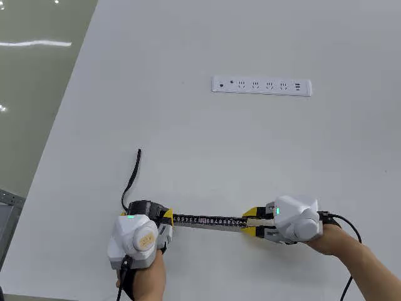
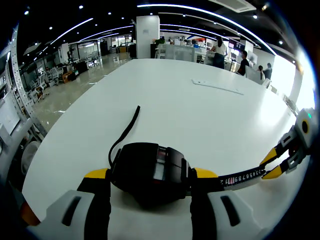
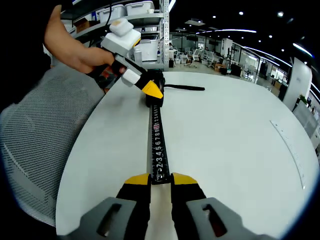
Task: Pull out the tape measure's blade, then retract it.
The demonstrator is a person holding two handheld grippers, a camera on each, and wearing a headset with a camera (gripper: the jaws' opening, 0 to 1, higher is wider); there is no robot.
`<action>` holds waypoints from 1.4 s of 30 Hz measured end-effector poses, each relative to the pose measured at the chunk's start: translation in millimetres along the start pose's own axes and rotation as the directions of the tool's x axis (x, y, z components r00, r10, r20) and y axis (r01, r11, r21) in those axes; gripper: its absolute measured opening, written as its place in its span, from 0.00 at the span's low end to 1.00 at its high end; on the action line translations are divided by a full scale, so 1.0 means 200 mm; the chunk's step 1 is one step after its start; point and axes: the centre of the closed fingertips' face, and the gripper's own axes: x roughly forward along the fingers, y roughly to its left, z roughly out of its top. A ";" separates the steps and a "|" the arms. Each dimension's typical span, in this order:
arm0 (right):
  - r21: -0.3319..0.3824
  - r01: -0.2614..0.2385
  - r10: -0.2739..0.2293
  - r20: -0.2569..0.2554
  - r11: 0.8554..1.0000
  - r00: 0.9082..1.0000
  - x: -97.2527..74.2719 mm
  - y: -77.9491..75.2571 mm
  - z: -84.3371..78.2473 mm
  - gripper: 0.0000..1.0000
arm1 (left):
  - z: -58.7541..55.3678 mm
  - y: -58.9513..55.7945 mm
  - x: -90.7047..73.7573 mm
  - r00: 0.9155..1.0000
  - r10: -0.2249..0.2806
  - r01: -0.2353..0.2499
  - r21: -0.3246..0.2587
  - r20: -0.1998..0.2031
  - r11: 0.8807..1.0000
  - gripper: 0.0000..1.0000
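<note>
Tape measure case (image 1: 147, 209), black, sits on the white table (image 1: 207, 144), clamped between the yellow-tipped jaws of the left gripper (image 2: 150, 175), and its wrist strap (image 1: 133, 174) trails away across the tabletop. Its blade (image 1: 207, 221) runs out flat along the table to the right gripper (image 3: 160, 179), whose jaws are pinched narrow on the blade's end. Farther across the table, well apart from both, lies a white power strip (image 1: 261, 86)

Tip of blade (image 3: 158, 145) hidden btwn right tool (image 3: 161, 179) jaws; tape measure case (image 1: 145, 208) partly behind left tool (image 1: 161, 221).
</note>
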 end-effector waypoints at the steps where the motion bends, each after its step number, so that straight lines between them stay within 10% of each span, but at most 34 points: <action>1: 0.000 0.000 0.000 0.000 1.000 1.000 0.00 0.00 0.00 0.14 | 0.00 0.00 0.00 1.000 0.000 0.000 0.000 0.000 1.000 0.62; 42: -0.014 -0.009 0.009 0.011 1.000 1.000 0.08 -0.01 0.05 0.14 | 0.00 0.00 0.01 1.000 -0.008 0.008 0.002 -0.005 1.000 0.62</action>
